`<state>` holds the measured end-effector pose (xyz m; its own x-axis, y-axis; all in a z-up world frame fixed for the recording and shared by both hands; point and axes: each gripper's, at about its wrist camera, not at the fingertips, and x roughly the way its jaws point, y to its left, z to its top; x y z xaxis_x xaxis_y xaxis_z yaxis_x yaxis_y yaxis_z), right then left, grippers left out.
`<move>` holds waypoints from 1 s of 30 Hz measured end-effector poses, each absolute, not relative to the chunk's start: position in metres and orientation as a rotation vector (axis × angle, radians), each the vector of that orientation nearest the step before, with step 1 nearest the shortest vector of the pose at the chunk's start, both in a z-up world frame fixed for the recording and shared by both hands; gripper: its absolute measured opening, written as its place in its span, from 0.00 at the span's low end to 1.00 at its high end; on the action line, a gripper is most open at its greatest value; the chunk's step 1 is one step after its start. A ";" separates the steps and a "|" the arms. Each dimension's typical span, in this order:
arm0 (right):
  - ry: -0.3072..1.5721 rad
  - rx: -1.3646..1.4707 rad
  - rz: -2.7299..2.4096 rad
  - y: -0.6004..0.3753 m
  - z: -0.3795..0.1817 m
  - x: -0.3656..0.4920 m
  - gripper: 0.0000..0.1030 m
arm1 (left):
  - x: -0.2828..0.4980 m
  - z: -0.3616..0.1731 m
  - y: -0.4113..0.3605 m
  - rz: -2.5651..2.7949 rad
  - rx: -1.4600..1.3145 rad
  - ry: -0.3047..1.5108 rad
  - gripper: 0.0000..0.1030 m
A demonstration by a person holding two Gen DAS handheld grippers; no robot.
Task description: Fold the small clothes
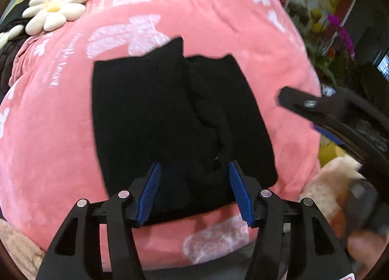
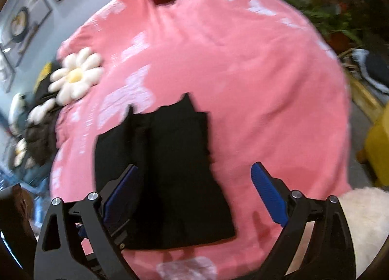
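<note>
A folded black cloth garment point(image 1: 170, 119) lies in the middle of a soft pink blanket with white prints point(image 1: 243, 36).

Both tongs hang above the garment, spread wide, pinching nothing: the left gripper point(image 1: 194, 192) over its near edge, the right gripper point(image 2: 194, 197) over its right side. A puffy white daisy cushion point(image 1: 57, 5) sits far left of the garment, and purple flowers point(image 1: 340, 31) stand far right.
</note>
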<state>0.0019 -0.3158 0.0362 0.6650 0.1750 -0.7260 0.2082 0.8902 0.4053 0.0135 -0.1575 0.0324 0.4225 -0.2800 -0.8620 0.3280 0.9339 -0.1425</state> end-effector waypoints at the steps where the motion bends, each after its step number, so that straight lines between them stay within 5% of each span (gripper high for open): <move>1: 0.861 0.456 0.032 -0.307 0.039 0.010 0.89 | 0.010 0.035 -0.153 -0.368 0.062 1.061 0.58; 15: 1.094 0.329 0.127 -0.255 0.000 0.097 0.88 | -0.017 0.036 -0.076 -0.168 0.080 1.113 0.58; 16: 1.104 0.318 0.127 -0.252 -0.005 0.098 0.85 | -0.019 0.035 -0.074 -0.167 0.077 1.115 0.58; 18: 1.144 0.355 0.163 -0.247 -0.016 0.100 0.42 | -0.021 0.034 -0.070 -0.161 0.079 1.120 0.58; 20: 1.155 0.406 0.178 -0.243 -0.018 0.098 0.26 | -0.021 0.031 -0.068 -0.160 0.080 1.133 0.58; 30: 0.960 0.331 0.271 -0.220 0.080 0.082 0.03 | -0.023 0.022 -0.061 -0.148 0.057 1.162 0.58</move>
